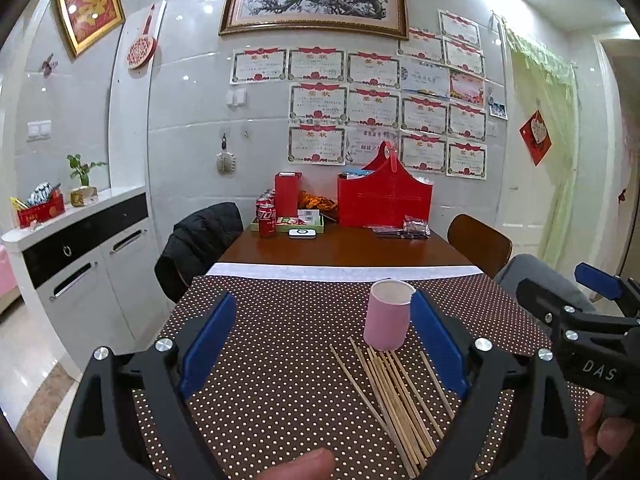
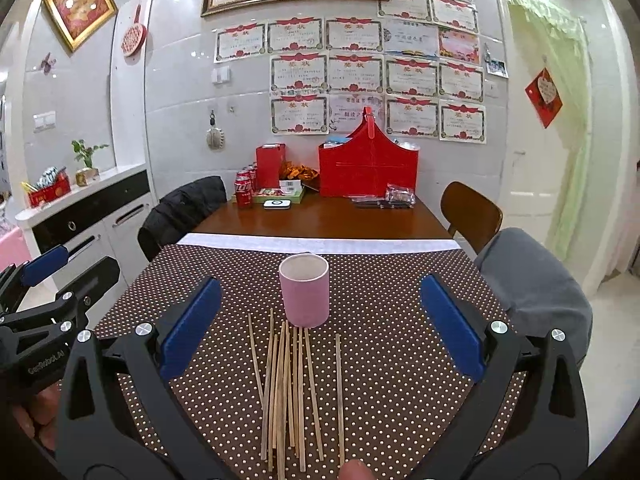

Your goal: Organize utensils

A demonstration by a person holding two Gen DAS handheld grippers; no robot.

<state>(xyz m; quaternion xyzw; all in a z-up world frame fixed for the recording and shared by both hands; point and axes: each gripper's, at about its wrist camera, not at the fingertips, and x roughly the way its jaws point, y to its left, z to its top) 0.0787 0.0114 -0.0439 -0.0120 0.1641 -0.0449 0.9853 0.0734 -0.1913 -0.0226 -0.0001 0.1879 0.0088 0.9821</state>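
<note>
Spread wide and holding nothing: left gripper (image 1: pixel 324 344), blue pads apart above the brown, white-dotted tablecloth (image 1: pixel 280 380); likewise spread wide and holding nothing: right gripper (image 2: pixel 320 328), blue-padded fingers (image 2: pixel 192 326) flanking the work area. Standing upright on the cloth: pale pink cylindrical cup with a white inside (image 2: pixel 305 290), open mouth up, nothing visible in it; seen from the left wrist view just beside that gripper's right pad (image 1: pixel 438 344), contact not clear. Lying flat on the cloth just in front of the cup: loose bundle of thin light-wooden chopsticks (image 2: pixel 286 392), roughly parallel, some overlapping, one stick lying a little apart on the right; far tips near the cup's base, touching or not cannot be told. Between both grippers' fingers in each view: cup and sticks, well below the pads, none gripped. Further back on the bare brown wooden table (image 2: pixel 328 220): red cola cans (image 2: pixel 243 194), tall red gift bag (image 2: pixel 368 164); draped over a chair at right: grey cloth (image 2: pixel 532 280).
</note>
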